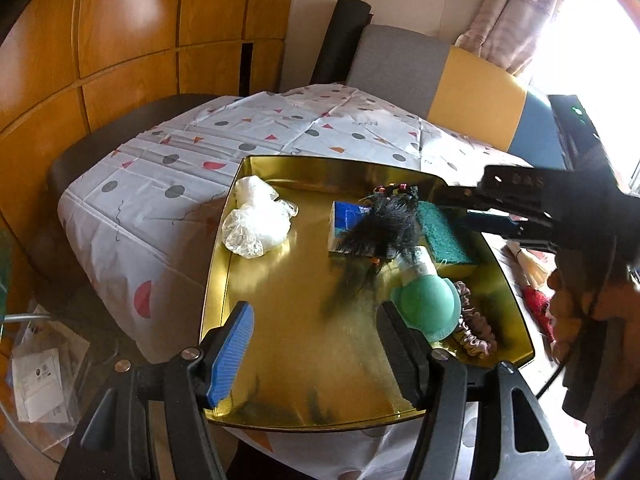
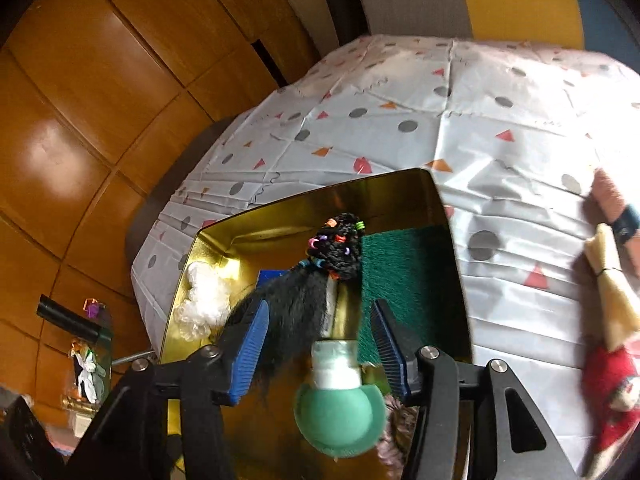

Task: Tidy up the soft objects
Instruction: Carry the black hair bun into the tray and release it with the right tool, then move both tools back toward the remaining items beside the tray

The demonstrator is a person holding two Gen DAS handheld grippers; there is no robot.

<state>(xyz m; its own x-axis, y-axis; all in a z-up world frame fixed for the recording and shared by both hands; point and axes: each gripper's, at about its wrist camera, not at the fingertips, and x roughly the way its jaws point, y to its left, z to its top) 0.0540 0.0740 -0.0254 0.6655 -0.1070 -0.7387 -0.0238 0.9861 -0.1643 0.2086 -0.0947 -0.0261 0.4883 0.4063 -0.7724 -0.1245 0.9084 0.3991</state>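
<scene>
The right gripper hung over the near end of the gold tray, its blue-padded jaws standing apart, with the black hairpiece and the green bulb-shaped squeeze toy lying between and just below them, neither pressed by a pad; I judged the hairpiece had only just been let go there. The left gripper was poised over the tray's near edge, jaws wide and nothing between them. Most of the sorting looked done: inside the tray lay a crumpled clear plastic bag at the far left, a small blue-and-white packet under the hairpiece, a green-and-yellow scouring sponge along the right wall, and a pinkish scrunchie beside the green toy at the near right. What was left, as far as I could tell, lay outside on the right: a red-dressed rag doll with pale straw-coloured hair and a pink piece with a dark band, both on the cloth well apart from the tray. The counter was covered by a creased white tablecloth printed with grey dots and red and orange triangles. Behind it stood a chair back in grey, yellow and blue panels, a wall of glossy wooden cabinet panels to the left, and a pale curtain beside a very bright window at the right.
</scene>
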